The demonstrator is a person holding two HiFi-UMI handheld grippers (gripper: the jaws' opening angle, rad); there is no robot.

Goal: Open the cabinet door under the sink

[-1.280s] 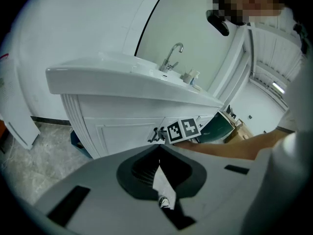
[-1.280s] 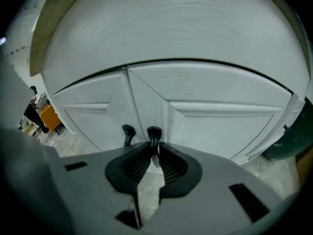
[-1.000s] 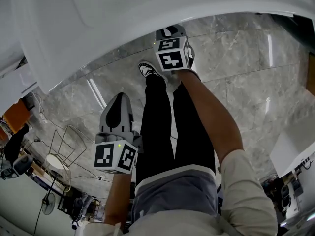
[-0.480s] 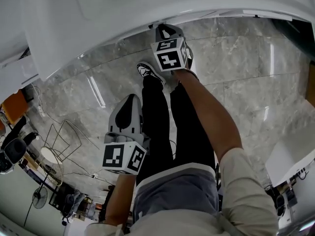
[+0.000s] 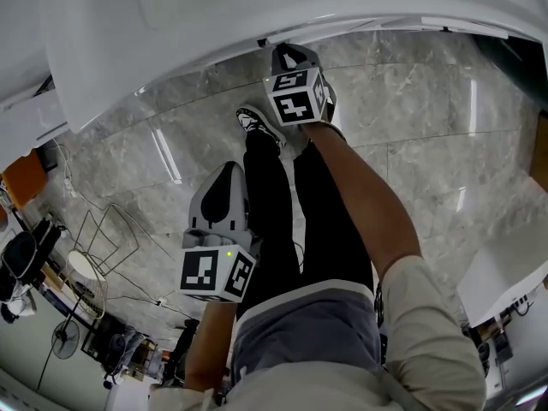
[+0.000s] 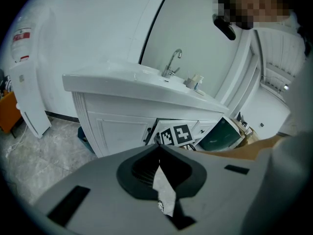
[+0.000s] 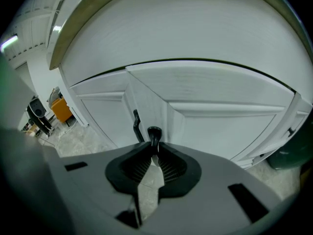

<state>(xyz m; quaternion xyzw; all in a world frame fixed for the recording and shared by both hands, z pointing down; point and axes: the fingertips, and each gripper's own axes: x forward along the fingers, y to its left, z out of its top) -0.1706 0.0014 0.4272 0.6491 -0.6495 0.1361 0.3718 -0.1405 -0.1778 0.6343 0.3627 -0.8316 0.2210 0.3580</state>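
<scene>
Currently: right gripper (image 7: 154, 150), jaws clamped on the black handle (image 7: 154, 132) of the white cabinet door (image 7: 220, 131), which stands directly ahead of it beneath the sink (image 6: 142, 80). Second black handle (image 7: 136, 125) just left of those jaws. Left gripper (image 6: 158, 151), jaws together on nothing, well apart from the cabinet.

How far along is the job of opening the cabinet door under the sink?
Done: the right tongs are shut on the black handle. In hand: the door looks barely ajar. Left: swinging it wide open. The left tongs are shut and empty.
</scene>
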